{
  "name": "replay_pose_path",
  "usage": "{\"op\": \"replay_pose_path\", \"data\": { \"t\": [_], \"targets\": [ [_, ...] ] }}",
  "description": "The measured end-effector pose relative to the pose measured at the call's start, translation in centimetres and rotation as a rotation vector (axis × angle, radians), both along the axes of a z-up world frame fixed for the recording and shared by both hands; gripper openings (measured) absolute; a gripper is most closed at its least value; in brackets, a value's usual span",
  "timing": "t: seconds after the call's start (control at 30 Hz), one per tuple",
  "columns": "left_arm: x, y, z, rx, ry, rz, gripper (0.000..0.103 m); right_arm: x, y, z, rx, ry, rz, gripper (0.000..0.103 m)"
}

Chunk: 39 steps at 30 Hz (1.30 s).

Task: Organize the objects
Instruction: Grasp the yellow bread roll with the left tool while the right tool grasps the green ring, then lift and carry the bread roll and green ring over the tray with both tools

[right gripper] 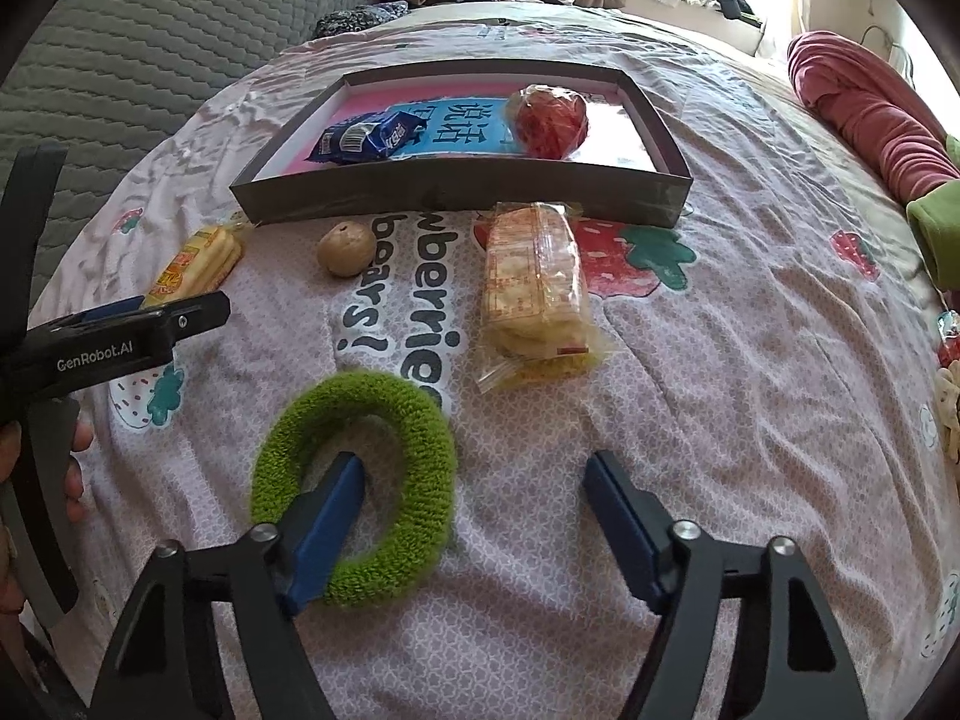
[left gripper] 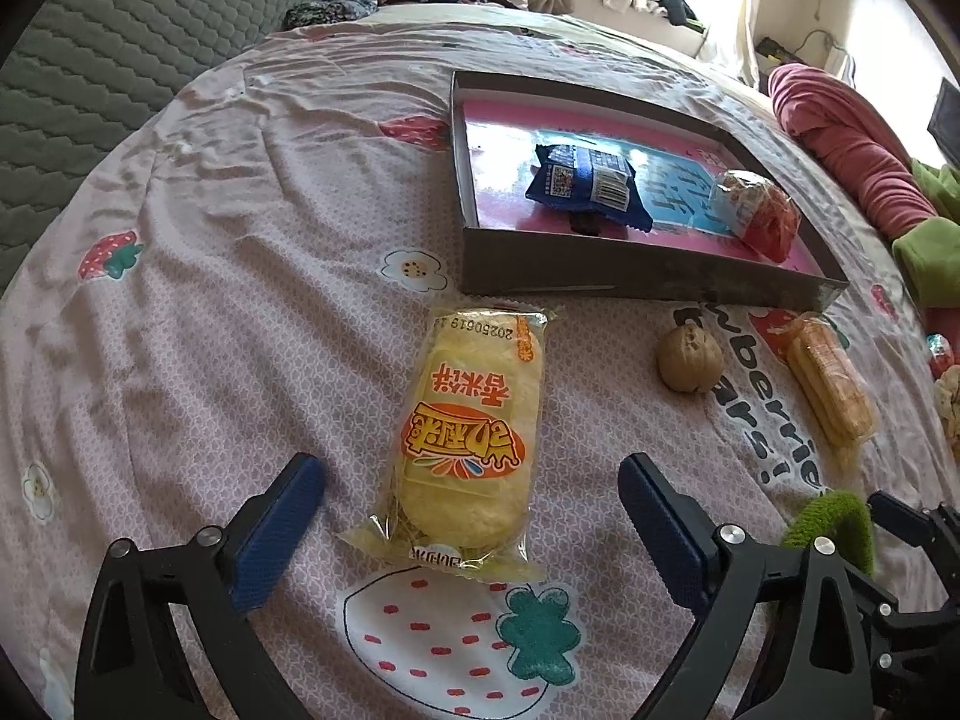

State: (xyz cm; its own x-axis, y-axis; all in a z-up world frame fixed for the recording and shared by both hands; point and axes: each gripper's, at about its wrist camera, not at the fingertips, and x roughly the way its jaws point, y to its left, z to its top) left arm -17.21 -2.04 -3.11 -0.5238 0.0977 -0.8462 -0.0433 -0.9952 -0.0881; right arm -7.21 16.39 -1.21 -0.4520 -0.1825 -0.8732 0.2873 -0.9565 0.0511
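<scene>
A bed [right gripper: 690, 390] covered by a pink strawberry-print sheet is seen below a bright window, with piled clothes beyond it and a grey quilted cover at its left. A shallow cardboard tray [right gripper: 456, 192] holding a blue snack packet [right gripper: 366, 138] and a red-wrapped snack [right gripper: 549, 120] is set on the sheet. The left gripper [left gripper: 474, 516] is held apart around a yellow rice-cracker packet [left gripper: 468, 438], while the right gripper [right gripper: 474, 480] is spread, one finger inside a green fuzzy ring [right gripper: 354, 480] lying on the sheet.
</scene>
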Motion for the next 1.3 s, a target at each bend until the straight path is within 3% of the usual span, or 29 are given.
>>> {"op": "replay_pose_path", "data": {
  "t": [0.13,0.2,0.37,0.5,0.67,0.8,0.93,1.3],
  "targets": [
    [0.0,0.0,0.1,0.004,-0.005,-0.003,0.092,0.1,-0.2,0.0,0.001,-0.004,0.006,0.067],
    [0.1,0.1,0.2,-0.005,-0.004,-0.003,0.075,0.2,-0.3,0.0,0.0,-0.006,0.01,0.062],
    [0.1,0.0,0.3,-0.009,-0.007,-0.001,0.067,0.4,-0.6,0.0,0.0,-0.012,0.024,0.054],
    [0.1,-0.2,0.5,0.006,-0.005,0.002,0.051,0.6,-0.8,0.1,-0.002,-0.015,0.032,0.049],
    [0.0,-0.5,0.3,0.032,-0.01,0.003,0.05,0.7,-0.9,0.1,-0.007,-0.015,0.037,0.043],
    [0.0,-0.9,0.5,0.065,-0.001,0.009,0.048,0.8,-0.9,0.2,-0.017,-0.013,0.038,0.028],
    [0.0,-1.2,0.5,0.085,0.0,0.005,0.047,0.9,-0.9,0.2,-0.021,-0.015,0.045,0.022],
    [0.6,-0.7,0.8,0.048,0.019,0.005,0.044,1.4,-0.6,0.7,-0.05,-0.009,0.049,0.016]
  ]
}}
